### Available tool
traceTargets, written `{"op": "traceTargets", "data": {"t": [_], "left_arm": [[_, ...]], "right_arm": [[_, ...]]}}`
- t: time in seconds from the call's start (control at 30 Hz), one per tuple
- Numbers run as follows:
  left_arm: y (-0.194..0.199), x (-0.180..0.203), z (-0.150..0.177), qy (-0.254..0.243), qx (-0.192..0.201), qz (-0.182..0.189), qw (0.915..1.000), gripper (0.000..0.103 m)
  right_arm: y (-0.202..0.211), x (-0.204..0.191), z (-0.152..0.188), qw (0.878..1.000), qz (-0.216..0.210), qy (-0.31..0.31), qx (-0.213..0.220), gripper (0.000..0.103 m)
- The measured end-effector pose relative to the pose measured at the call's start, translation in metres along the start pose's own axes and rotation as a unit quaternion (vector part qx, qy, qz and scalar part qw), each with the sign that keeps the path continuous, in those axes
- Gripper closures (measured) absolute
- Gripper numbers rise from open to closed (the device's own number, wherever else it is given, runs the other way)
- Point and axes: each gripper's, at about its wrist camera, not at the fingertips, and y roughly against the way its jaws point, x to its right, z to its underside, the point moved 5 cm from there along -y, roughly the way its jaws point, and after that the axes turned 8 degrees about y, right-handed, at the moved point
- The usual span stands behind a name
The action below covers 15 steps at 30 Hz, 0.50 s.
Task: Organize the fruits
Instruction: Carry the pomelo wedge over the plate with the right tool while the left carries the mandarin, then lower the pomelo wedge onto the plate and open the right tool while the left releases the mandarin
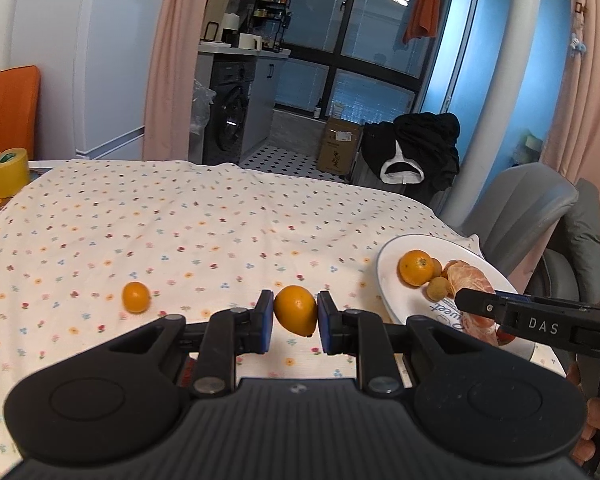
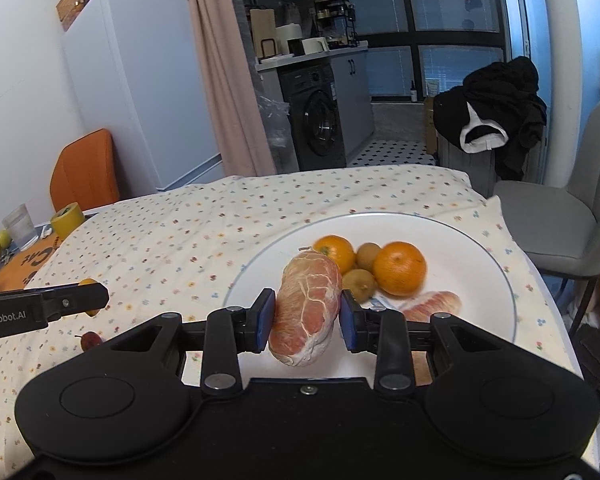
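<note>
The left claw [image 1: 296, 316] pinches a small orange citrus [image 1: 296, 310] between its blue pads, lifted clear of the flowered cloth covering the desk [image 1: 180, 216], presumably so it can be carried right toward the white plate [image 1: 392, 280] where the other fruit is gathered. The fruit is smooth-skinned, glossy and slightly oval, gripped across its narrower width, which should keep it from rolling out. The right claw [image 2: 306, 316] is pressed onto a peeled grapefruit segment [image 2: 306, 308], held over the near part of the plate; its pink flesh is wrapped in pale, veined membrane, soft and long, so a light squeeze seems wise. On the plate lie two round, dimpled mandarins [image 2: 400, 268], two small brownish, rough-skinned fruits [image 2: 360, 284] between them, and another pink segment [image 2: 432, 306] to the right. One more small orange fruit [image 1: 136, 297] sits alone on the cloth, left of the held one and well apart from the plate, likely next to be collected.
</note>
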Motion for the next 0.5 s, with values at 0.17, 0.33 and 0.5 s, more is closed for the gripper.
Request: {"op": "traceTargets", "data": {"t": [0.17,0.33,0.5], "left_arm": [[-0.007,0.010,0.002,-0.007,-0.005,0.006,0.9999,0.082],[-0.014,0.021,0.006,-0.016,-0.011,0.012,0.9997,0.082],[-0.020,0.031,0.008,-0.026,-0.017,0.017,0.9994,0.082]], "right_arm": [[0.000,0.007,0.008,1.000,-0.003,-0.009,-0.005,0.070],[-0.005,0.011,0.013,1.000,-0.009,-0.017,-0.016,0.067],[0.000,0.023,0.015,0.999,-0.003,-0.039,-0.003,0.062]]}}
